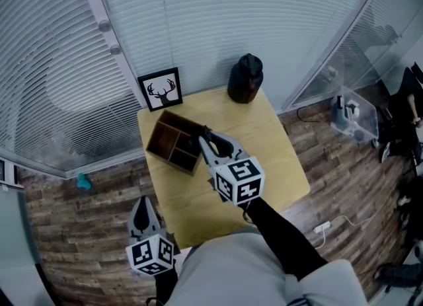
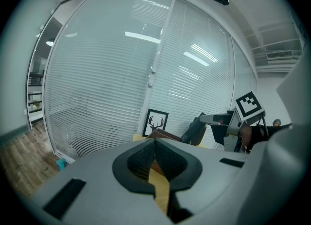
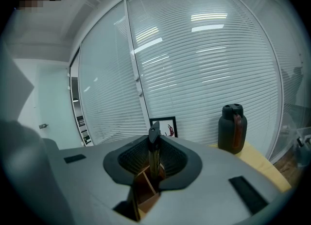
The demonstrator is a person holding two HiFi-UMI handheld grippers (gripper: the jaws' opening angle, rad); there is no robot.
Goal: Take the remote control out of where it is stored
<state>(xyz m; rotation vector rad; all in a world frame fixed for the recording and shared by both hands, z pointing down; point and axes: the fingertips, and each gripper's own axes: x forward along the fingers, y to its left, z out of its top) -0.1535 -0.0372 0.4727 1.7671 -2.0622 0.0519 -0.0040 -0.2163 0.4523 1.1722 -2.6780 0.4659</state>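
Observation:
A thin dark remote control [image 3: 154, 146] stands upright between the pads of my right gripper [image 3: 153, 158], which is shut on it. Just below it is the brown wooden compartment box [image 3: 146, 192]. In the head view the right gripper [image 1: 203, 137] reaches over the box [image 1: 165, 141] on the light wooden table [image 1: 264, 133]. From the left gripper view the remote [image 2: 192, 132] hangs tilted just above the box [image 2: 163, 135]. My left gripper [image 1: 141, 205] hovers off the table's near left corner, over the floor. Its jaws [image 2: 155, 146] meet with nothing between them.
A framed deer picture [image 1: 161, 89] leans at the table's back left corner and a dark jug [image 1: 245, 78] stands at the back edge. White blinds on glass walls close in behind the table. A clear plastic bin [image 1: 353, 116] sits on the wood floor to the right.

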